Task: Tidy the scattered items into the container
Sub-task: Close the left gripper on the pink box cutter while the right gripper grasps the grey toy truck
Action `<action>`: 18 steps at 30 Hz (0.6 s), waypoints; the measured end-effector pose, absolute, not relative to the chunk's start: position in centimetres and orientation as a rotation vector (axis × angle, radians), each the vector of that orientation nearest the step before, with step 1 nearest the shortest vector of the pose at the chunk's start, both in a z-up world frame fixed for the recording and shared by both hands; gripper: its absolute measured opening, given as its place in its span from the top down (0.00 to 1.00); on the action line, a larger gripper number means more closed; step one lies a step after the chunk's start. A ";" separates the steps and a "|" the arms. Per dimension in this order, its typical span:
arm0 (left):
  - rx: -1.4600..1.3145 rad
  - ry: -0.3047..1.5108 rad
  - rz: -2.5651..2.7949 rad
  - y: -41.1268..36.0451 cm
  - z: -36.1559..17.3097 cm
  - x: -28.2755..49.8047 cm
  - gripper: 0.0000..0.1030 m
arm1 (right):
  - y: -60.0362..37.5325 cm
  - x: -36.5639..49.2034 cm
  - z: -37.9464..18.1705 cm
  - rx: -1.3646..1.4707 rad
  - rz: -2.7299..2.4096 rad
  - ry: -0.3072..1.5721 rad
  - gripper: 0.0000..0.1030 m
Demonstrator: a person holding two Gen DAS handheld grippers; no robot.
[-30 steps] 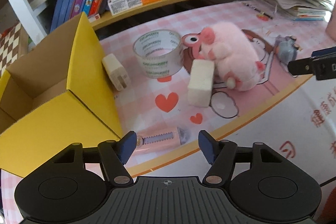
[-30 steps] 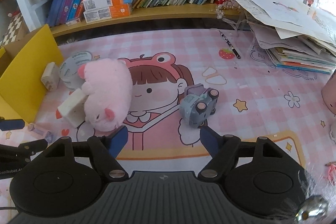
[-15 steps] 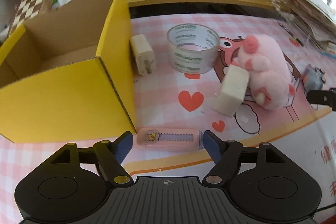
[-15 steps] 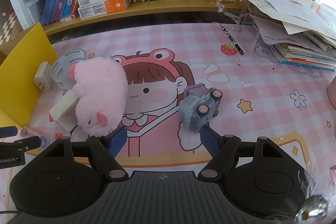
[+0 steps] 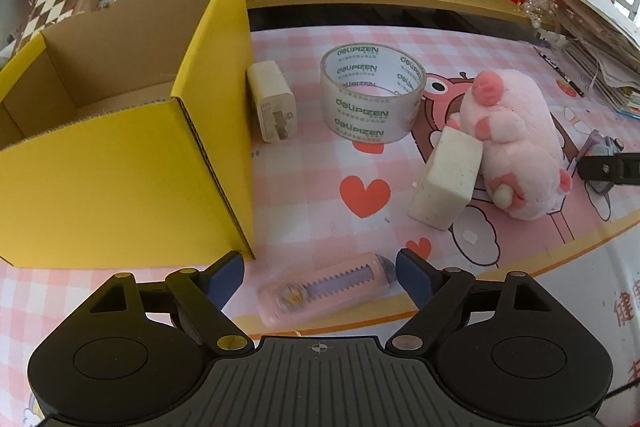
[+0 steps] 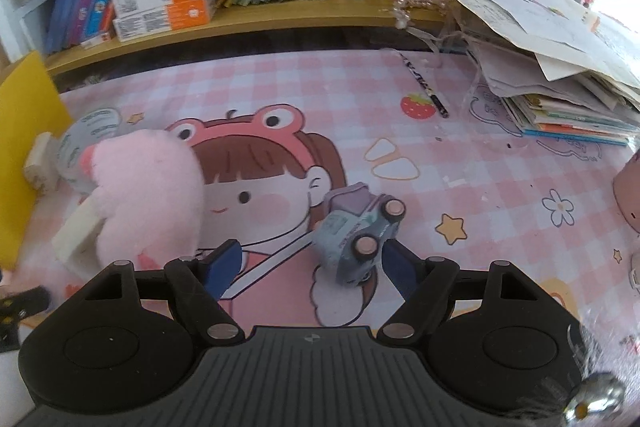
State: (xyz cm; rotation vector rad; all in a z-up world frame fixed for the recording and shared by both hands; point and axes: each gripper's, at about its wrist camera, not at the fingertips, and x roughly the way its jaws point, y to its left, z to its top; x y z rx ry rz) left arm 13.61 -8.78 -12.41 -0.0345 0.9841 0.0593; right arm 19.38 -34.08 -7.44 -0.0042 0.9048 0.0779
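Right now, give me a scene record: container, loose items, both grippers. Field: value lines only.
container: yellow box, open top, no items seen inside
left gripper: open, pink utility knife lies between its fingers, not gripped
right gripper: open, toy car on its side by its right finger
tape roll: on the mat, right of white charger
charger: beside the box's wall
pink plush: lying on the mat, white block leaning on it

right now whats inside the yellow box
The yellow box shows only bare brown cardboard walls and floor. Its near wall hides the front of the floor.
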 end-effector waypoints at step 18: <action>0.012 1.006 -0.010 -9.8 -12.7 13.3 0.22 | -34.2 21.7 -8.6 -0.047 0.015 0.898 0.27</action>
